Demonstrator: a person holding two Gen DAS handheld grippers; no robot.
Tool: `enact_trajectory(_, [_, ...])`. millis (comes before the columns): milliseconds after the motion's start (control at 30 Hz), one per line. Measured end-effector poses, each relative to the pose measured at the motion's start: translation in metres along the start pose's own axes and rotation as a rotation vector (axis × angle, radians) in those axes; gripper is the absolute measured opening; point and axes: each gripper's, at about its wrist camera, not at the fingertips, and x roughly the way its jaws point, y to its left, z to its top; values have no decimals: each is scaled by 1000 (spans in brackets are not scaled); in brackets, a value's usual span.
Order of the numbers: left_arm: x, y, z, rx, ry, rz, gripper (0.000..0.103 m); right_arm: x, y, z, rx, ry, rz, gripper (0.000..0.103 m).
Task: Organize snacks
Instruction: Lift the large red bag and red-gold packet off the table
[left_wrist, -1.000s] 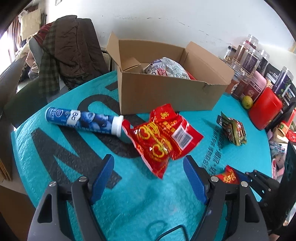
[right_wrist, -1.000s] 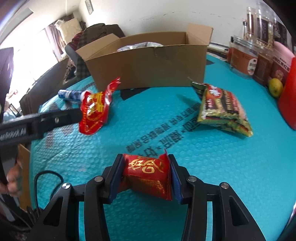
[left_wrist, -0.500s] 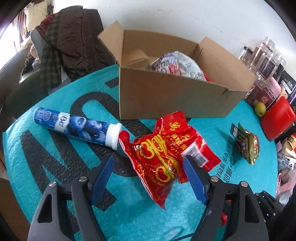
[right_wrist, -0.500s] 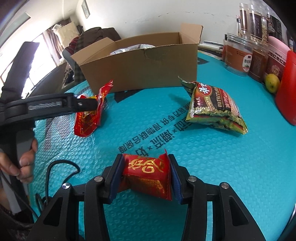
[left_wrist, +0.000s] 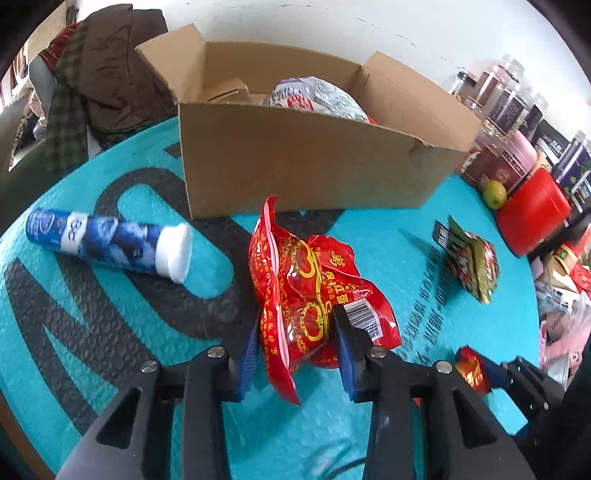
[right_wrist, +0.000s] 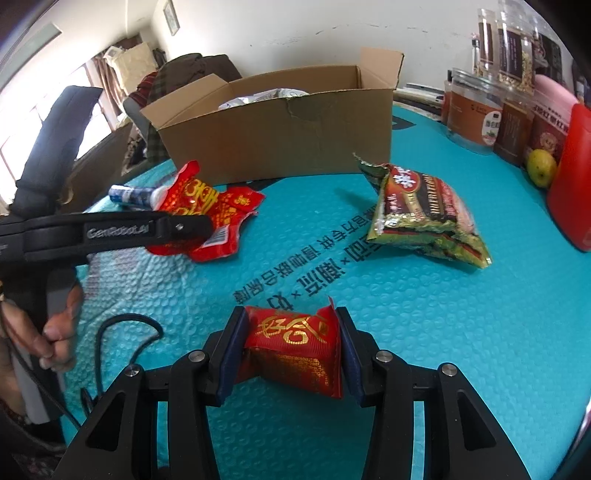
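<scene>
My left gripper is shut on a large red snack bag lying on the teal table mat; the bag also shows in the right wrist view. My right gripper is shut on a small red packet, held low over the mat; the packet also shows in the left wrist view. An open cardboard box stands behind, with a silver snack bag inside. A green and brown snack bag lies on the mat to the right. A blue tube lies at the left.
Jars, a red container and a green fruit line the right edge. A chair with dark clothes stands behind the table at the left. A black cable lies on the mat.
My left gripper has moved forward over the large red bag and closed on it, crumpling it. My right gripper still holds the small red packet.
</scene>
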Motion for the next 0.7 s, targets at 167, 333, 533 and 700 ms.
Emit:
enact_trajectory(167, [-13, -5, -20, 34, 20, 1, 36, -6, -6, -3, 6, 5, -37, 47])
enact_trajectory(333, [-27, -8, -41, 63, 46, -7, 36, -11, -6, -8, 1, 9, -50, 46])
enact_trajectory(533, [-43, -13, -66, 75, 75, -13, 36, -18, 3, -17, -23, 11, -34, 46])
enact_trajectory(700, [-54, -17, -86, 89, 103, -23, 36, -23, 11, -25, -42, 19, -4, 46])
